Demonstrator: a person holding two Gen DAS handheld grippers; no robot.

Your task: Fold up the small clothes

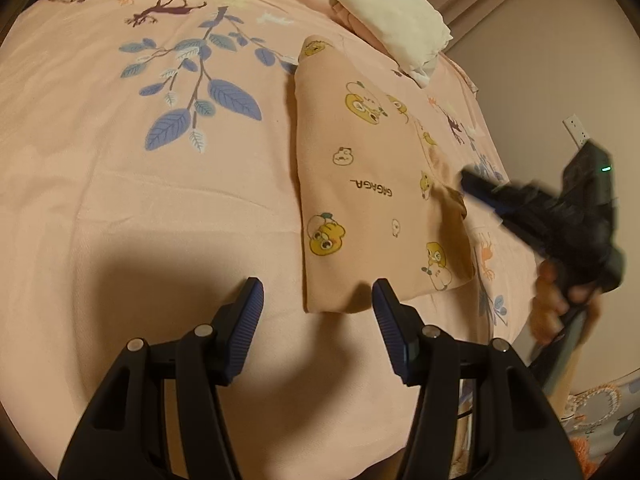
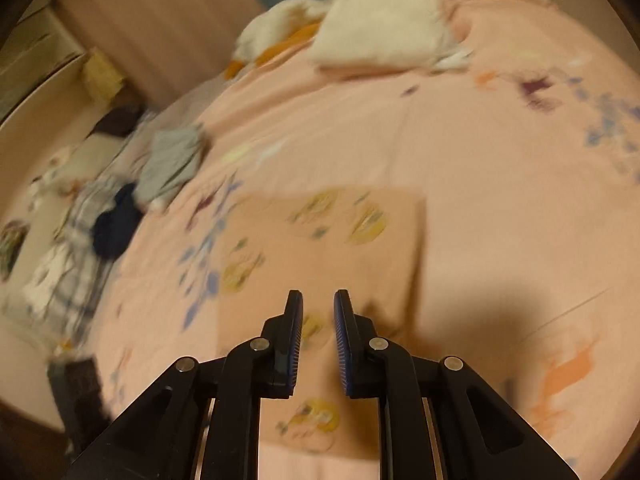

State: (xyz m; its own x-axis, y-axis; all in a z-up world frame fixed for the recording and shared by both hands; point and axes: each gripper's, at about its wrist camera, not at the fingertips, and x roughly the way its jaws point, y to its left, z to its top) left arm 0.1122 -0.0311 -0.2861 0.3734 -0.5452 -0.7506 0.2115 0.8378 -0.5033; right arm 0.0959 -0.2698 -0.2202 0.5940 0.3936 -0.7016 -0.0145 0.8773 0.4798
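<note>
garment: a small peach top (image 1: 368,184) with yellow cartoon prints, folded into a long rectangle, flat on the bed (image 1: 120,184), towards its right edge in the left wrist view.
handling: I judge it light, soft and limp; it will sag and unfold if lifted by one point. The print cloth looks matte, not slippery.
where to grip: best at the two near corners or along the short near edge, pinching all layers together, so the next fold goes over evenly.
left claw (image 1: 318,304): about half open, nothing between the jaws; one tip is at the garment's near edge, the other over bare sheet. Whether it touches the cloth I cannot tell.
right claw (image 2: 318,336): a narrow gap, empty; it hangs over the garment's right side, and the view from it is blurred. A hand (image 1: 556,300) holds it.
folded pile: white cloth (image 1: 400,28) at the far right of the bed, beyond the garment.
unfolded heap: grey and dark clothes (image 2: 172,168) at the far left edge.
</note>
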